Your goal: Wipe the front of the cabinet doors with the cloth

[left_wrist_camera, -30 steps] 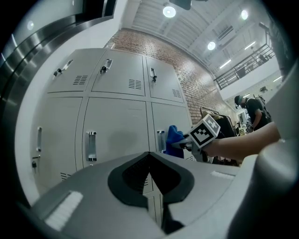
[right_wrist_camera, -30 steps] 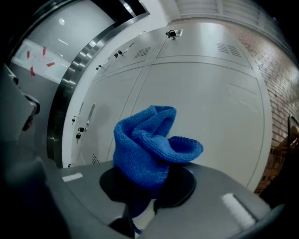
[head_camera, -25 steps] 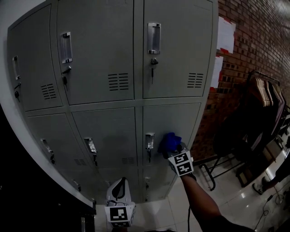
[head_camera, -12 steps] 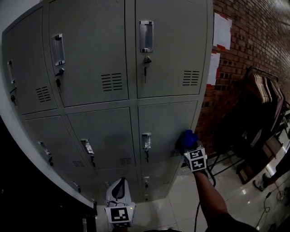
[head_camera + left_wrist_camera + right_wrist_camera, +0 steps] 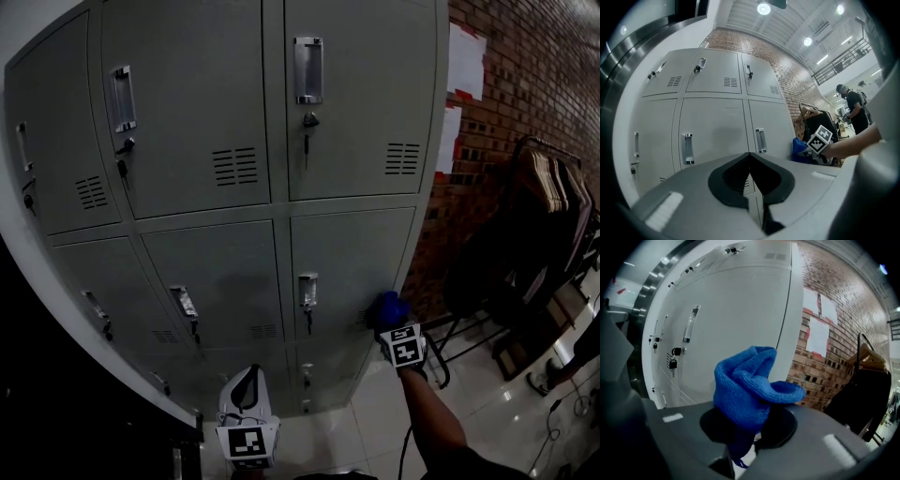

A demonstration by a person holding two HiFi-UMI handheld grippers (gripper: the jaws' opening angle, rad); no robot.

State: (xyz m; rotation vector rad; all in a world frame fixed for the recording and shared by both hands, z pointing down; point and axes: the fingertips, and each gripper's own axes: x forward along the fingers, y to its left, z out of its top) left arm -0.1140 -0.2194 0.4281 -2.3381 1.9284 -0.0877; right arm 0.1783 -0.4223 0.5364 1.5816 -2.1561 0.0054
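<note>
Nubby knit cloth (image 5: 745, 390), matt metal cabinet doors (image 5: 352, 246)

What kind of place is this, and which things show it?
Probably a locker or changing area in a large hall: grey metal lockers, a brick wall, and a rack of hangers beside them.

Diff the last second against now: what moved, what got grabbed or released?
The right claw, shut on the blue cloth, slid right across the middle-row right door, from beside its handle to the door's right edge, then dipped slightly. Nothing was grabbed or released. The left claw stayed low, shut and empty.
</note>
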